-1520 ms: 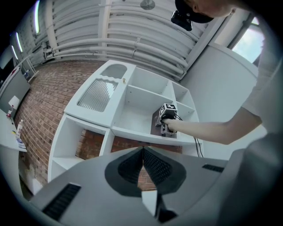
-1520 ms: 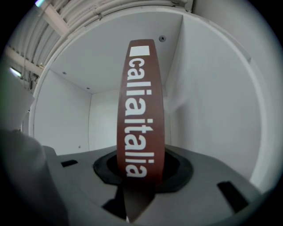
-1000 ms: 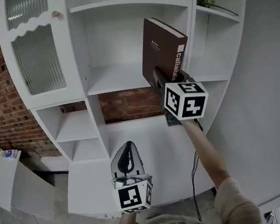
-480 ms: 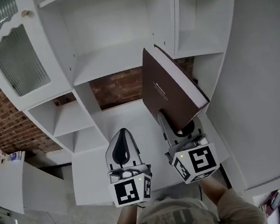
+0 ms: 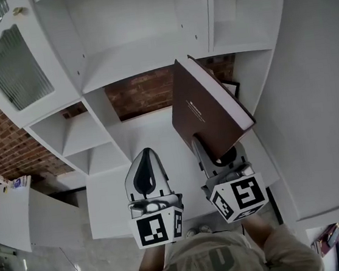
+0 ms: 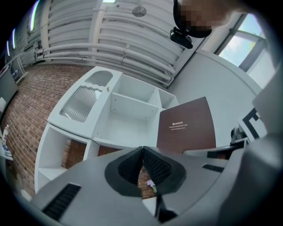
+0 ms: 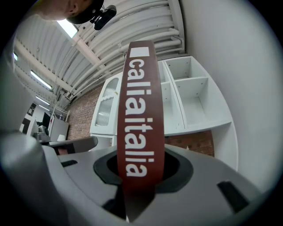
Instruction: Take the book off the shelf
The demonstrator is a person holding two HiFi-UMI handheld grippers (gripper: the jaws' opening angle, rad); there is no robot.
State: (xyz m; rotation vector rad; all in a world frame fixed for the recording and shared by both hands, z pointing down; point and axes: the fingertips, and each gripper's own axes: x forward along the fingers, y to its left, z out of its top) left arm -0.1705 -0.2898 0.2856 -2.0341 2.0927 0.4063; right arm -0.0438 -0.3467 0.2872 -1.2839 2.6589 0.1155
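Observation:
A dark brown book (image 5: 206,112) with white print on its spine is out of the white shelf unit (image 5: 142,61) and held tilted in front of it. My right gripper (image 5: 212,156) is shut on the book's lower end; in the right gripper view the spine (image 7: 139,119) runs up between the jaws. My left gripper (image 5: 146,172) hangs beside it to the left, shut and holding nothing. In the left gripper view the jaws of my left gripper (image 6: 143,155) meet, and the book's cover (image 6: 188,126) shows to the right.
The shelf unit has a ribbed glass door (image 5: 11,65) at its upper left and open compartments backed by a brick wall (image 5: 146,92). A curved white wall (image 5: 322,82) rises at the right. A white counter (image 5: 7,213) stands at the far left.
My right gripper has drawn the book off the shelf, down and toward me, tilting it. The view has dropped lower. My left gripper has kept its place.

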